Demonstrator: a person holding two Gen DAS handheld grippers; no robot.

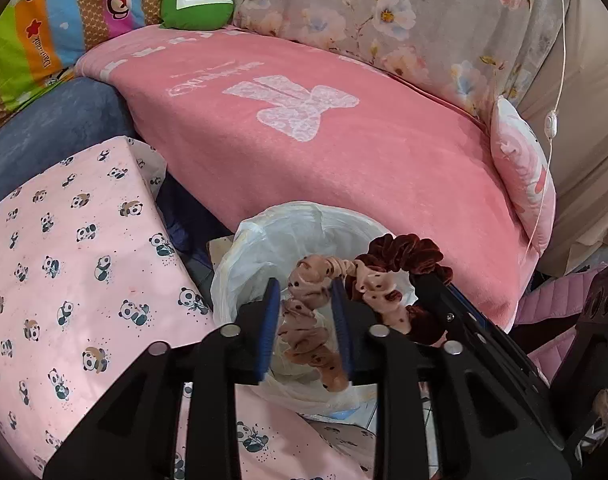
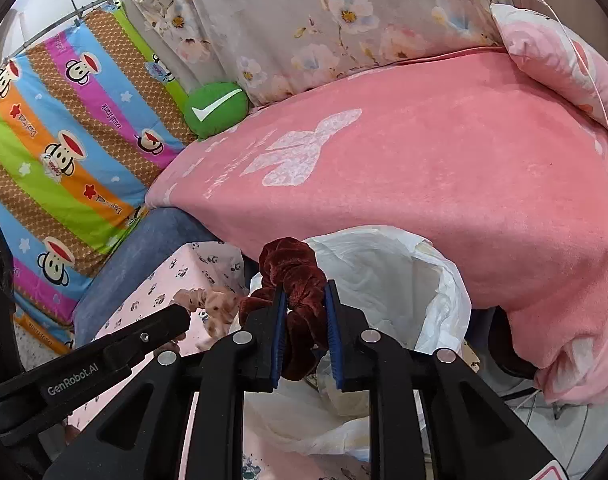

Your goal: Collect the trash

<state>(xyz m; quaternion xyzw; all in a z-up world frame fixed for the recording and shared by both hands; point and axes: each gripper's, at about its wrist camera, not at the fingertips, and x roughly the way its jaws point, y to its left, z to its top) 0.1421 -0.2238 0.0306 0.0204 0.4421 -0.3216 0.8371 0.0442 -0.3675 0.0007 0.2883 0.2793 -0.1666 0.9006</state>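
Left claw (image 1: 305, 294) first: its blue pads stand a little way apart with the spotted pink scrunchie (image 1: 309, 328) hanging between them, draped over one pad rather than squeezed, so I judge the grip to be slack. That scrunchie hangs directly above the open mouth of the white bin liner (image 1: 264, 236), which stands on the floor against the front edge of the bed with the pink blanket (image 1: 343, 152); the panda-print cushion (image 1: 76, 248) lies to the liner's left.

To the right, my right claw (image 2: 304, 294) is only narrowly parted, and the dark red velvet scrunchie (image 2: 294, 276) fills the gap, touching both pads, so I count it as held. It hangs over the liner's near left rim, not its middle.

Both claws sit close beside each other, and the two scrunchies touch. To drop them cleanly, I think the left claw should spread wider and tip so the pink loop slides off its pad. The right claw should shift further over the bag's mouth before letting go, or the red one could land on the rim.
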